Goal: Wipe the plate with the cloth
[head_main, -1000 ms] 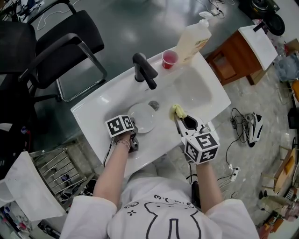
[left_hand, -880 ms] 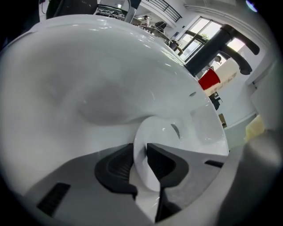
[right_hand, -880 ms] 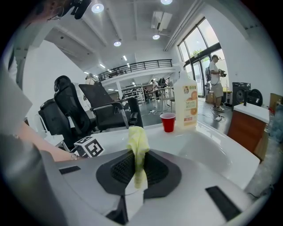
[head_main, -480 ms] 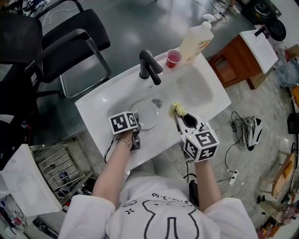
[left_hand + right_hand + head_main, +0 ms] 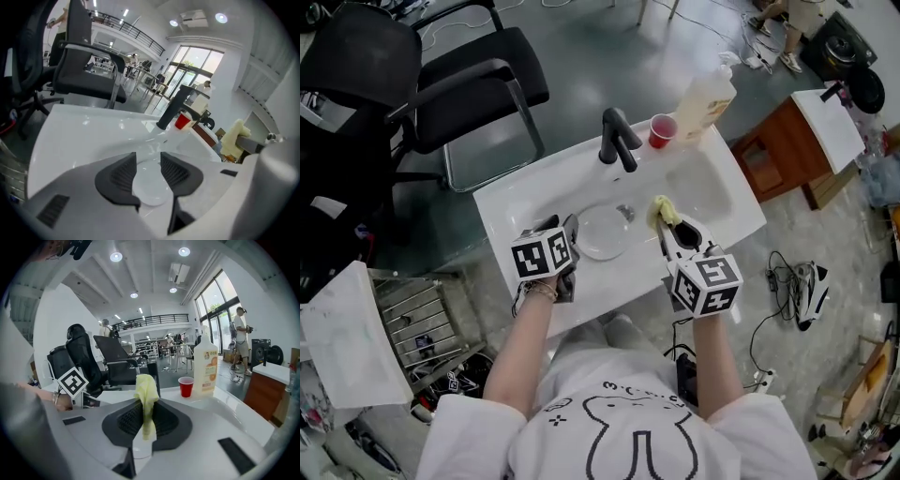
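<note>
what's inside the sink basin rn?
A white plate lies flat in the sink beside the drain. The left gripper, its jaws just opened and gripping nothing, hangs over the plate's left edge and hides what's beneath.

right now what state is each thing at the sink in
right gripper: shut on the yellow cloth
yellow cloth: bunched, pinched mid-length
left gripper: open, jaws just been opening, nothing between them
white round plate: flat in the white basin, ungripped
red plastic cup: upright
black tap: no water running
</note>
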A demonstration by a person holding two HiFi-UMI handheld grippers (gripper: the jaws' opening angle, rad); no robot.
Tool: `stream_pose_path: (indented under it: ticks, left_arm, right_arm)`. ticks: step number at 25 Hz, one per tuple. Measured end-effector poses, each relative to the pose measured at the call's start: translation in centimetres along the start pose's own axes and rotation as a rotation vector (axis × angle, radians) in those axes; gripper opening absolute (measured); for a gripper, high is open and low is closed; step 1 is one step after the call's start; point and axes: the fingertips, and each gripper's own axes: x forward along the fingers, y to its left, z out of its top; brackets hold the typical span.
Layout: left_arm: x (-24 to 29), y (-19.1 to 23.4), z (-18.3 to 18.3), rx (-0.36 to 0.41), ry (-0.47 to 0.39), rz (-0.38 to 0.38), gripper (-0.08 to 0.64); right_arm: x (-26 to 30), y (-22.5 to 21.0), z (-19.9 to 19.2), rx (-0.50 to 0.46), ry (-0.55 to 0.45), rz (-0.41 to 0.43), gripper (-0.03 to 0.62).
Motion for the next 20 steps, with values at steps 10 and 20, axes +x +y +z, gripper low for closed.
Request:
stream_pose_path:
  ticks: [10,20]
  left_arm:
    - [-7.9,-4.5,6.6,0.262,-0.308,0.021,0.165]
    - [-17.4,-10.6,12.0,0.570,-0.633,0.092,0.166]
  right_arm:
    - [-2.0,0.3,4.7,-0.070,-0.076,0.049,0.051]
    - [-5.7,1.4,9.5,-0.177,-0.175,0.058,0.051]
